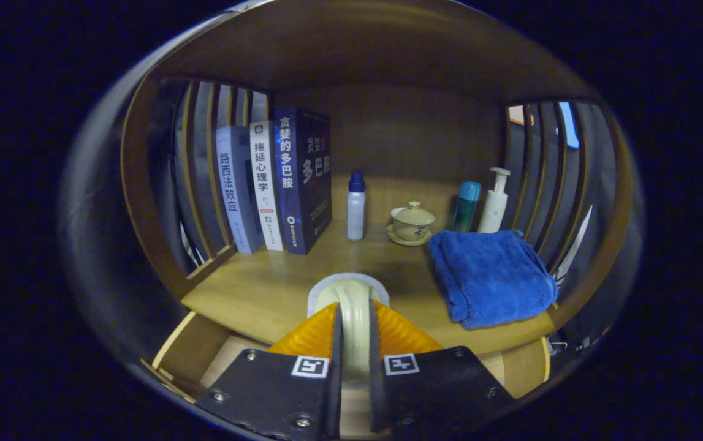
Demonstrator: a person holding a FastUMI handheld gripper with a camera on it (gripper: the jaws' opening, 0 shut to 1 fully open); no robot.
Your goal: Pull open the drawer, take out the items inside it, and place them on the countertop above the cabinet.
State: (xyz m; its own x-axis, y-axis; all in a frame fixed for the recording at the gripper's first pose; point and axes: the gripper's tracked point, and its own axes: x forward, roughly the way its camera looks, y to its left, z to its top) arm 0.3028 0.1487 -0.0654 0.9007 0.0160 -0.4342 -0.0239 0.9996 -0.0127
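My gripper is shut on a cream-coloured item with a white fuzzy rim, and both fingers press its sides. The item's front end reaches over the front edge of the wooden countertop, in the gap between the books and the blue towel. I cannot tell whether it touches the wood. Below the countertop's front edge, the open drawer shows its pale wooden side and floor; my fingers hide most of its inside.
Three upright books stand at the back left. A white bottle with a blue cap, a lidded cup on a saucer, a teal bottle and a pump bottle line the back. A folded blue towel lies at the right. Slatted sides close in the countertop.
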